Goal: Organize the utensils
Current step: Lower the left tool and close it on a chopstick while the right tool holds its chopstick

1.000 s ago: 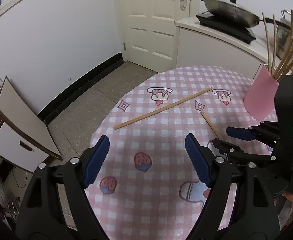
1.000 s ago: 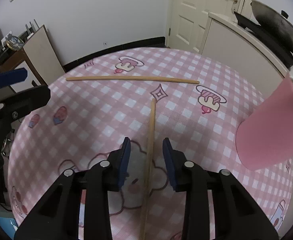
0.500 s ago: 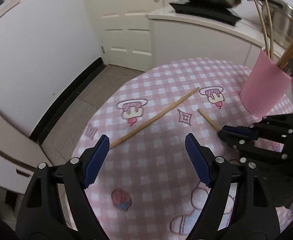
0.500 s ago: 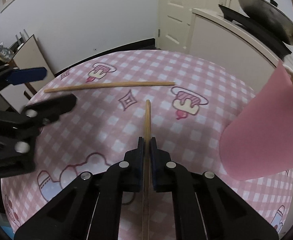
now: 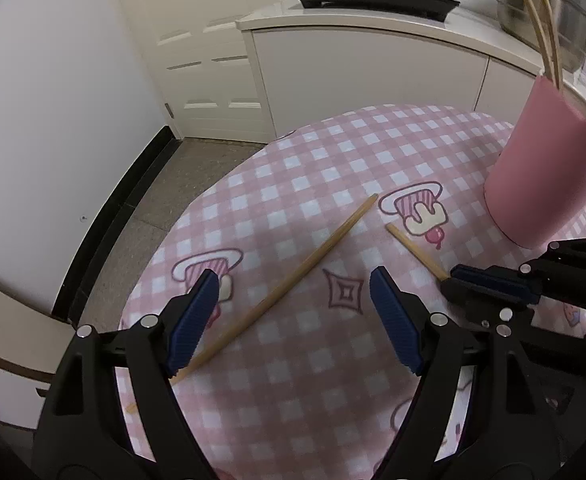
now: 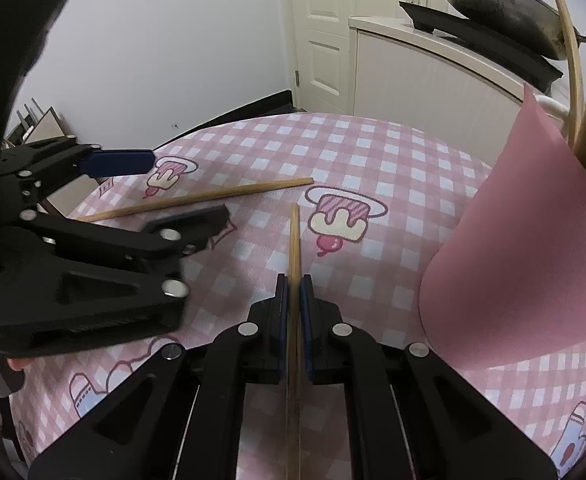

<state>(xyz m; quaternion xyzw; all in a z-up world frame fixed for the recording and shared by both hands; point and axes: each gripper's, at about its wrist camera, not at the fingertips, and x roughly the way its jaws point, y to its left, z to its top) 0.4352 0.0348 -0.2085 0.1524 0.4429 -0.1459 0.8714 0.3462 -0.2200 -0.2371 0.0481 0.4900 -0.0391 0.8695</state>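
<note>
A pink cup holding several chopsticks stands at the right of the pink checked tablecloth. One loose chopstick lies slanted on the cloth. My left gripper hovers over it with the stick running between the jaws and passing under the left finger; the jaws are closing and the pads do not touch it. My right gripper is shut on a second chopstick, whose free end points away from me along the cloth, just left of the cup.
Behind the table runs a white counter with a wok on a black cooktop and a steel pot. A white door is at the back. The table's rounded edge drops to the floor on the left.
My right gripper has shut on the chopstick that lay between its open jaws. My left gripper has moved forward across the table until it stands over the loose chopstick, close beside the right gripper.
</note>
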